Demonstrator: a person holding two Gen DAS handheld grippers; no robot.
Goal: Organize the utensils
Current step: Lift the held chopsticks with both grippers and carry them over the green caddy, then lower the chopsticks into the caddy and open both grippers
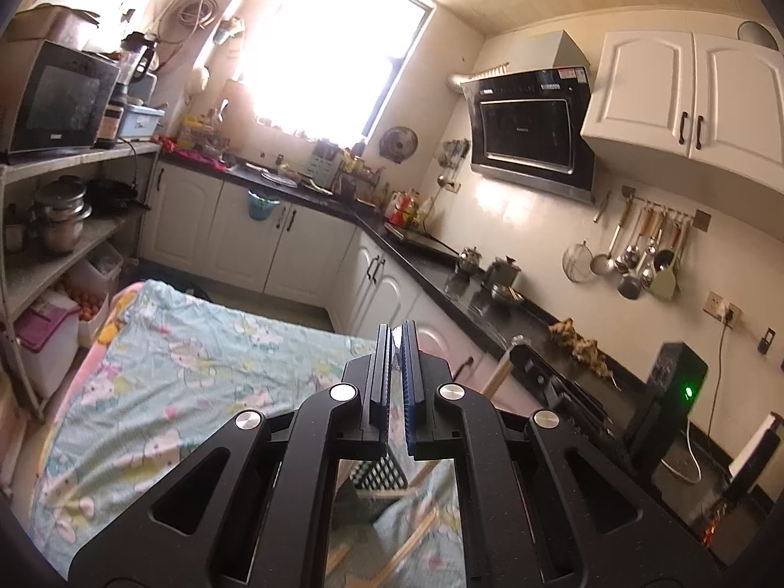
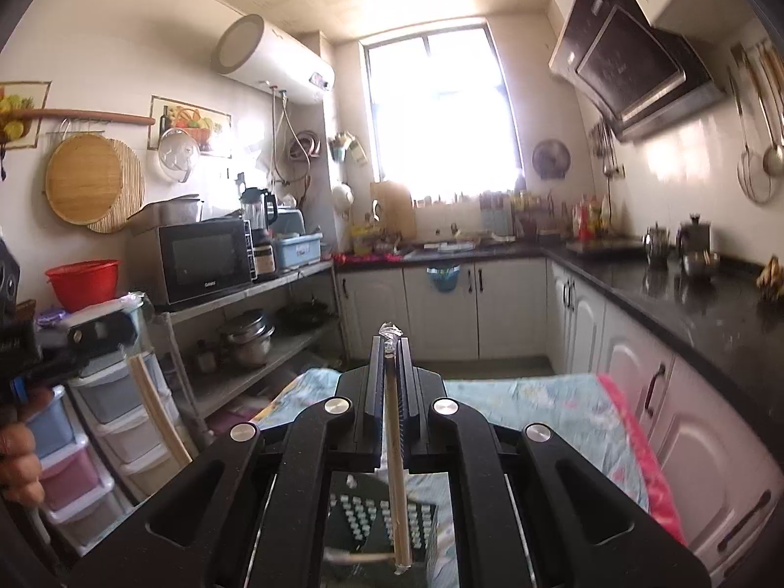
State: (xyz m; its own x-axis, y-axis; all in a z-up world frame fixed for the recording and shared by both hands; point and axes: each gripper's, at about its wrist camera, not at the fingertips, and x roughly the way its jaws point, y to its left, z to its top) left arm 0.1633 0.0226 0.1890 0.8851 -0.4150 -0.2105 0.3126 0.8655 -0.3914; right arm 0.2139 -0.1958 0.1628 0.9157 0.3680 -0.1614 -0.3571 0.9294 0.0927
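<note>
My left gripper (image 1: pixel 396 332) is shut, with a thin pale sliver showing at its tips. In the right wrist view it (image 2: pixel 100 330) sits at the left, blurred, with a pair of wooden chopsticks (image 2: pixel 159 411) hanging slanted from it. My right gripper (image 2: pixel 390 343) is shut on a single wooden chopstick (image 2: pixel 396 465) that runs down through the jaws, with a scrap of clear wrap at its top. Below both grippers stands a black perforated utensil holder (image 2: pixel 372 522) (image 1: pixel 377 475) on the table. In the left wrist view the right gripper (image 1: pixel 520 344) and its chopstick (image 1: pixel 496 378) show to the right.
The table carries a light-blue cartoon-print cloth (image 1: pixel 196 367) (image 2: pixel 539 406) with loose chopsticks (image 1: pixel 406 539) lying on it. A black countertop (image 1: pixel 514 323) with pots runs along the right. Open shelves with a microwave (image 2: pixel 206 257) and plastic drawers (image 2: pixel 98 441) stand left. A person's hand (image 2: pixel 17 460) holds the left gripper.
</note>
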